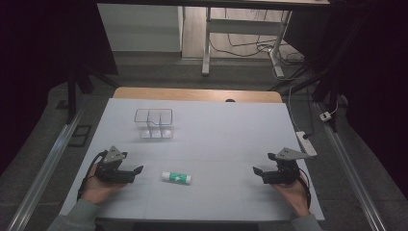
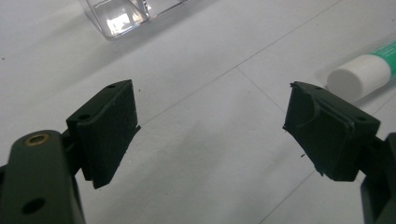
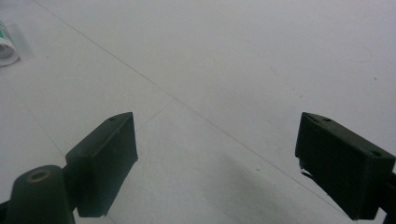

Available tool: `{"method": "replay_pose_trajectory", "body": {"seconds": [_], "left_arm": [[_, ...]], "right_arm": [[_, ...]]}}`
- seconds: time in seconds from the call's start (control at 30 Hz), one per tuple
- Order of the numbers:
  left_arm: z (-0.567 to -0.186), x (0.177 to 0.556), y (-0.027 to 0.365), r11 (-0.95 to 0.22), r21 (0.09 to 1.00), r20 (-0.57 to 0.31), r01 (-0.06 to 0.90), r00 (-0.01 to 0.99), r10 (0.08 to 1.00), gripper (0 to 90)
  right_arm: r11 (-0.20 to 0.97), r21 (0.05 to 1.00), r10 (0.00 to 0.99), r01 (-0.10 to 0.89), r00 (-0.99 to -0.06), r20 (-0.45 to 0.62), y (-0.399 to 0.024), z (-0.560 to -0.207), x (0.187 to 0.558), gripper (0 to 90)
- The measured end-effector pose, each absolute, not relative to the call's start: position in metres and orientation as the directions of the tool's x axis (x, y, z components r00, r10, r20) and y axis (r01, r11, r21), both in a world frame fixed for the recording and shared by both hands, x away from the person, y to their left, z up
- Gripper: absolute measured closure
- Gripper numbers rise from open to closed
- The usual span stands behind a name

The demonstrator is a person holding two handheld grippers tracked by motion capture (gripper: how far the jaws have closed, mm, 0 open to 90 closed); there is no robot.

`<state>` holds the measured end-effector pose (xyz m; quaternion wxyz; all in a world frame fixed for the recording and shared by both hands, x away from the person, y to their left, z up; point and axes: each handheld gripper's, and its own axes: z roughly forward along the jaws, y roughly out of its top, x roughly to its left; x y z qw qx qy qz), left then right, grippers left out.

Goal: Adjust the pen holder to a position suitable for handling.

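The left tool [image 1: 137, 170], a black two-jaw gripper with a grey three-cornered plate on top, sits low over the near left part of the bench in the person's left hand [image 1: 96, 188], its jaws spread wide and holding nothing. In the left gripper view [image 2: 210, 130] the gap between its ribbed black pads shows bare white surface crossed by thin lines. The right tool [image 1: 256, 172], of the same build, rests at the near right in the right hand [image 1: 294, 196], jaws likewise spread wide and empty; its own view [image 3: 215, 154] shows plain white surface between them. The two tools point toward each other across the bench.

Between them, nearer the left tool, lies a small cylindrical glue stick with a white cap and a green and white body [image 1: 176, 177]. It lies flat on its side, long axis running left to right across the bench, white cap toward the left tool. Neither tool touches it.

The left gripper view shows the cap end [image 2: 360, 74] close up, just beyond the right-hand jaw. The right gripper view catches the stick [image 3: 7, 44] at its far left edge.

Farther back on the left stands a clear plastic organiser box with inner dividers [image 1: 153, 123], well apart from the stick; a corner of it [image 2: 121, 16] shows at the top of the left gripper view.

The high view shows the white-covered bench [image 1: 216, 130] with a wooden edge at its far side, a white power strip [image 1: 306, 143] by its right edge, and another desk's legs with cables on the floor beyond
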<state>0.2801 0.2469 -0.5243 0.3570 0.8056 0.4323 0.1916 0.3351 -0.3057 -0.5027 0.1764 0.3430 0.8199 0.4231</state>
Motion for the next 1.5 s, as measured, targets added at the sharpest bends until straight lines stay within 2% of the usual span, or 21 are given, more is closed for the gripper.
{"method": "replay_pose_trajectory", "body": {"seconds": [1.0,1.5], "left_arm": [[-0.521,0.285,0.247,-0.366,0.742,0.015,0.562,0.532,0.847,20.5],[-0.503,0.316,0.243,-0.372,0.735,0.025,0.567,0.526,0.850,21.8]], "right_arm": [[0.428,0.815,0.694,0.391,-0.720,-0.019,-0.293,-0.502,0.341,14.7],[0.419,0.816,0.695,0.398,-0.719,-0.006,-0.291,-0.501,0.346,15.0]]}}
